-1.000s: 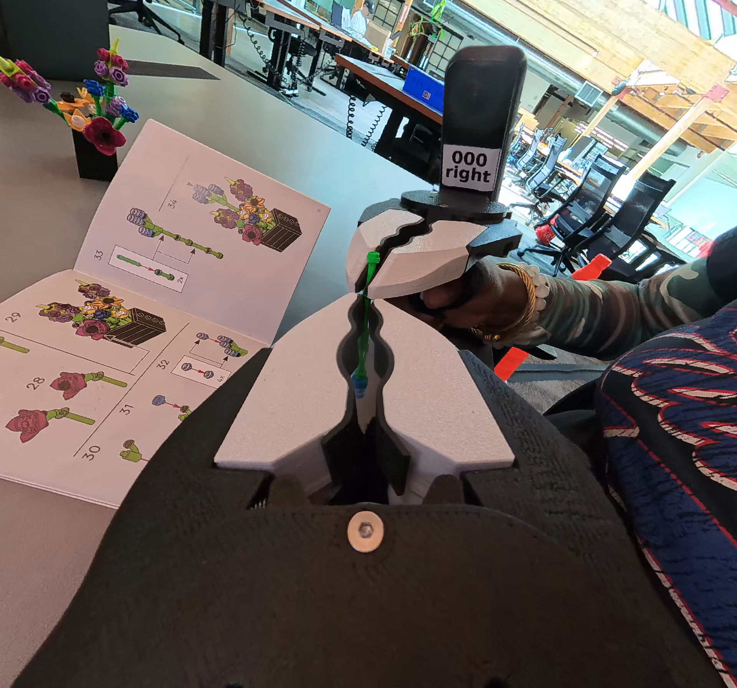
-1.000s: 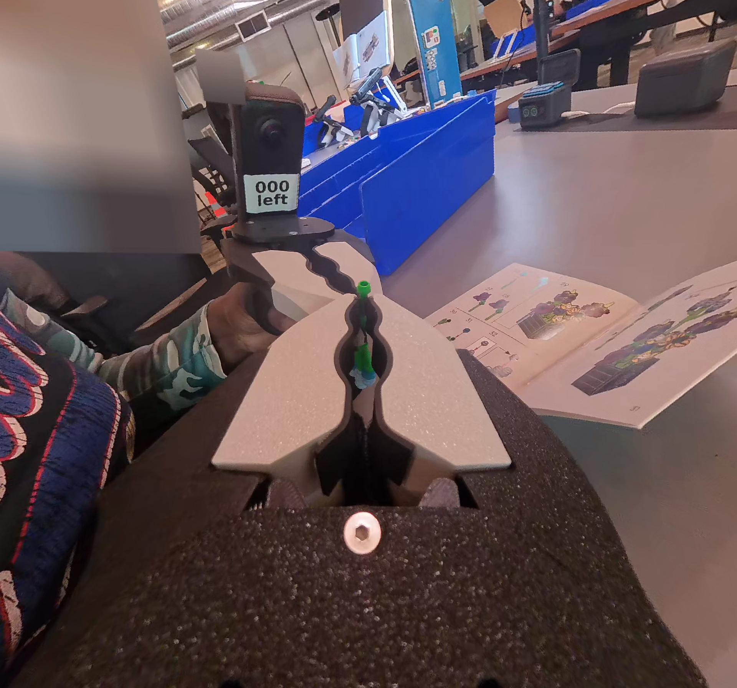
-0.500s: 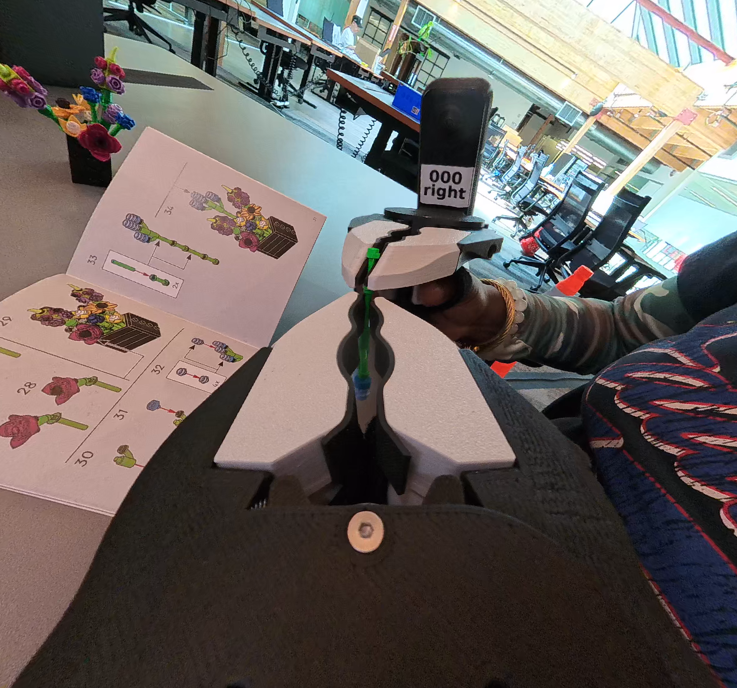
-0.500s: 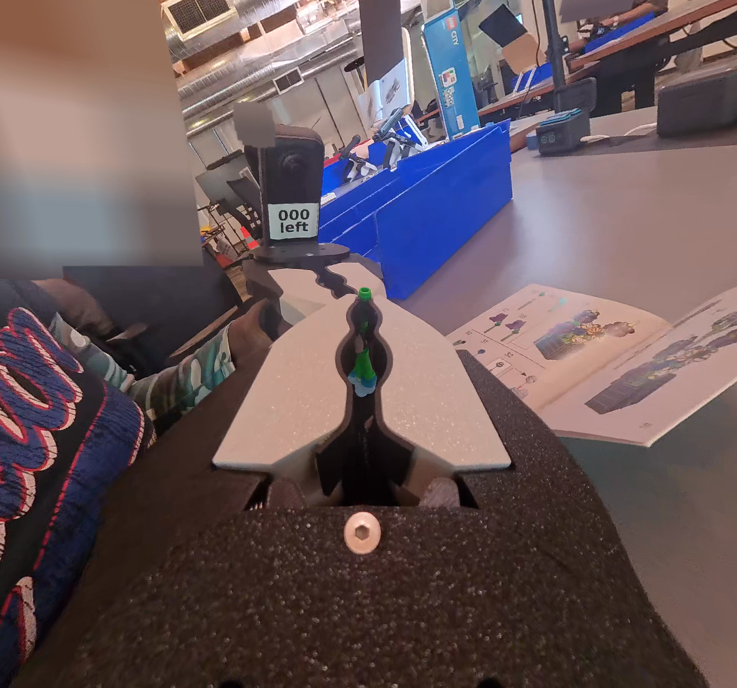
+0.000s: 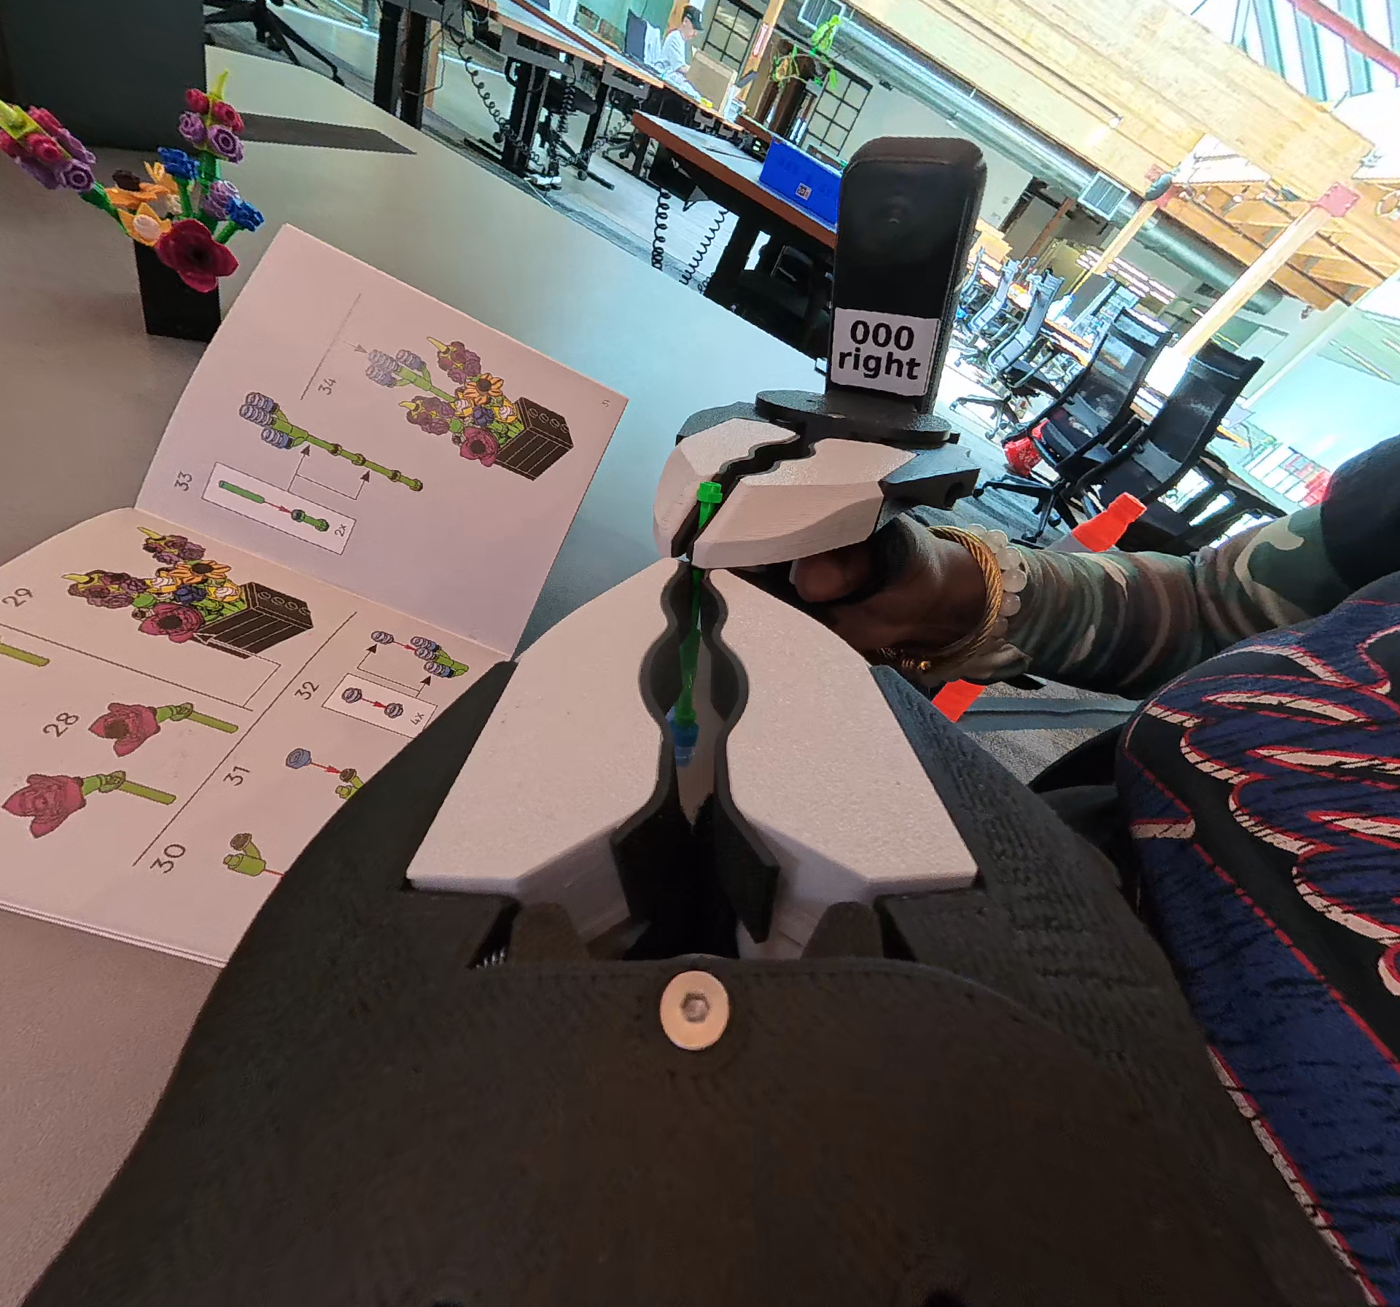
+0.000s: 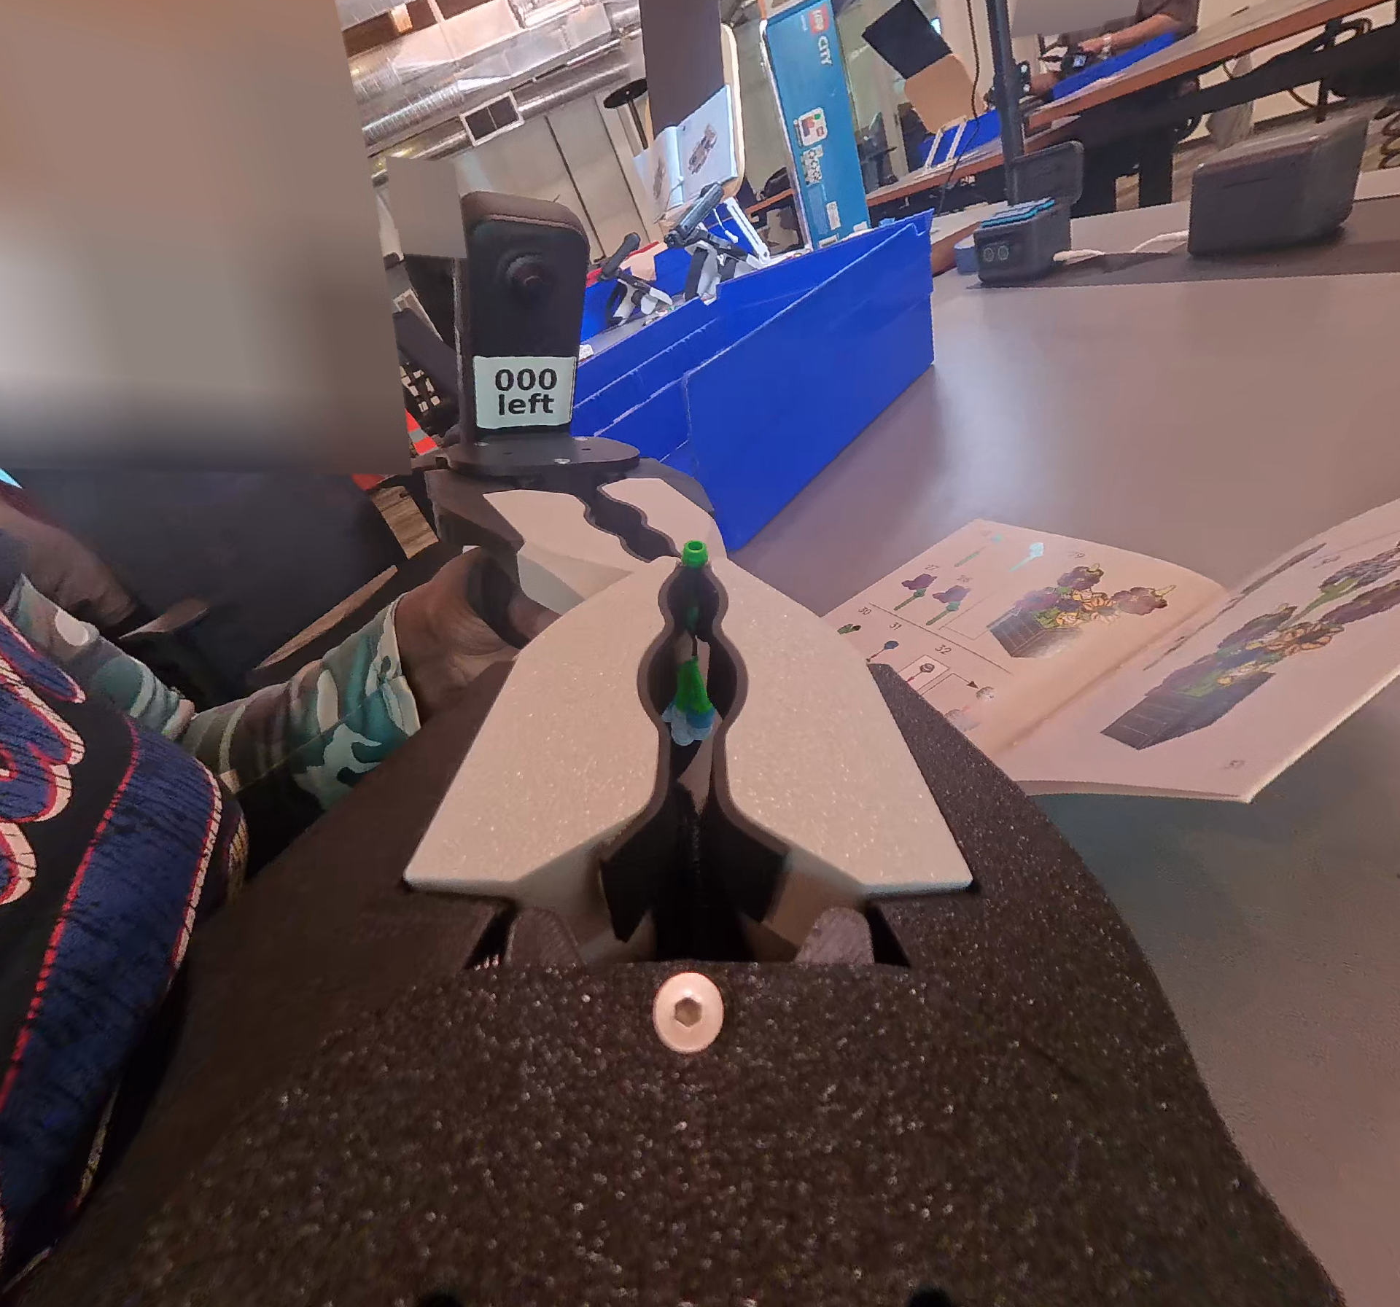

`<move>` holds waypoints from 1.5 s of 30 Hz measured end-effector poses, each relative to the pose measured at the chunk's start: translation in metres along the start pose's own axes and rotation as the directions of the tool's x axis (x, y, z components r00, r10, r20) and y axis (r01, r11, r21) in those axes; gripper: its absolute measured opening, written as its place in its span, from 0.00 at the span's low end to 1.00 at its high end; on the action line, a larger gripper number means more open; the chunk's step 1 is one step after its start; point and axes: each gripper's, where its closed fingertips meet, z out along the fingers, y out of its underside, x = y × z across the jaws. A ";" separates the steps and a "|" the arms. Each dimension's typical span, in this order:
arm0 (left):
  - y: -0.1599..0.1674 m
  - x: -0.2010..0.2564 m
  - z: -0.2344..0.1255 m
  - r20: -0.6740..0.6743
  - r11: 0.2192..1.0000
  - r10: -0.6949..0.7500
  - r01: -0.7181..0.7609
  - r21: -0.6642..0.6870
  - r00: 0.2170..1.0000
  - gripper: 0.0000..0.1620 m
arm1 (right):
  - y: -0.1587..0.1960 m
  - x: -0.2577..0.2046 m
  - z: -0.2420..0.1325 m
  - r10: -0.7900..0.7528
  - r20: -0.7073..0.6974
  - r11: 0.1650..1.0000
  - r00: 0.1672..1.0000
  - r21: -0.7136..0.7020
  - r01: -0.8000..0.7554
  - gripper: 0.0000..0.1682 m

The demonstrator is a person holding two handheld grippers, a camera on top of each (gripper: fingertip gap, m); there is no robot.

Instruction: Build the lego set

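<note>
Two grips at once: left tongs (image 5: pixel 691 585) and right tongs (image 6: pixel 693 574) clenched tip to tip on the green stem (image 5: pixel 689 653), held clear above the table (image 5: pixel 530 271), probably to brace both ends while pressing parts together. Looks thin and straight, running through both jaw gaps, with a small blue flower (image 5: pixel 682 740) deep inside the left tongs; cannot tell whether one length or two.

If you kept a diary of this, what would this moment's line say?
left gripper: shut on green stem | right gripper: shut on same stem | booklet: open on table
</note>
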 end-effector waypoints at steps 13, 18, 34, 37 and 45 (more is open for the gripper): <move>-0.010 0.007 -0.005 -0.067 0.998 -0.009 0.014 0.069 0.998 0.01 | -0.026 -0.002 -0.011 -0.001 0.020 0.996 1.000 0.092 -0.001 0.13; -0.007 0.008 -0.003 -0.062 0.999 0.009 -0.007 0.045 0.998 0.01 | -0.027 -0.005 -0.009 -0.033 0.049 0.999 0.998 0.017 0.032 0.08; 0.007 0.012 0.009 0.067 0.973 0.221 -0.215 -0.087 0.973 0.01 | -0.007 -0.008 -0.024 -0.119 0.046 0.984 0.992 -0.130 0.124 0.03; 0.008 0.013 0.009 0.070 0.968 0.238 -0.230 -0.096 0.969 0.01 | -0.006 -0.010 -0.024 -0.120 0.049 0.981 0.991 -0.146 0.126 0.03; 0.008 0.015 0.011 0.080 0.959 0.269 -0.260 -0.112 0.960 0.03 | -0.008 -0.010 -0.028 -0.136 0.031 0.979 0.990 -0.147 0.140 0.03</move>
